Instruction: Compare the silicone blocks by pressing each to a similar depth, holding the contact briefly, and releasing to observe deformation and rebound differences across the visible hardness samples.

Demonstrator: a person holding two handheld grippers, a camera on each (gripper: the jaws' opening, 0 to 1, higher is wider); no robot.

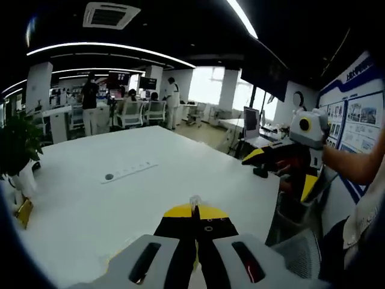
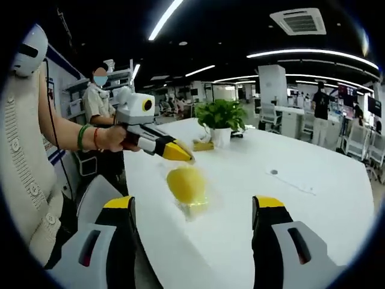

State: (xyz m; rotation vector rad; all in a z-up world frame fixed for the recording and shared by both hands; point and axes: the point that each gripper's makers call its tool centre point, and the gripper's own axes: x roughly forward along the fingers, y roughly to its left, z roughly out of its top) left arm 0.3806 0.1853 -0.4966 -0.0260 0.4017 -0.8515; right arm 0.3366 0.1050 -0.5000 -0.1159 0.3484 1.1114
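While my right gripper [image 2: 194,220] holds its jaws wide and empty, one yellow silicone block [image 2: 186,185] lies on the white desk [image 2: 289,205] just ahead between them; my left gripper [image 1: 195,208] has its jaws pressed together, empty.

Blurred yellow silicone block [image 2: 186,184]

Bright ceiling strips, blurred fisheye edges

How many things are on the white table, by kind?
Yellow silicone block: 1
Potted plant: 1
Small gold item beside the plant: 1
Flat strip: 1
Round cap: 1
Total: 5
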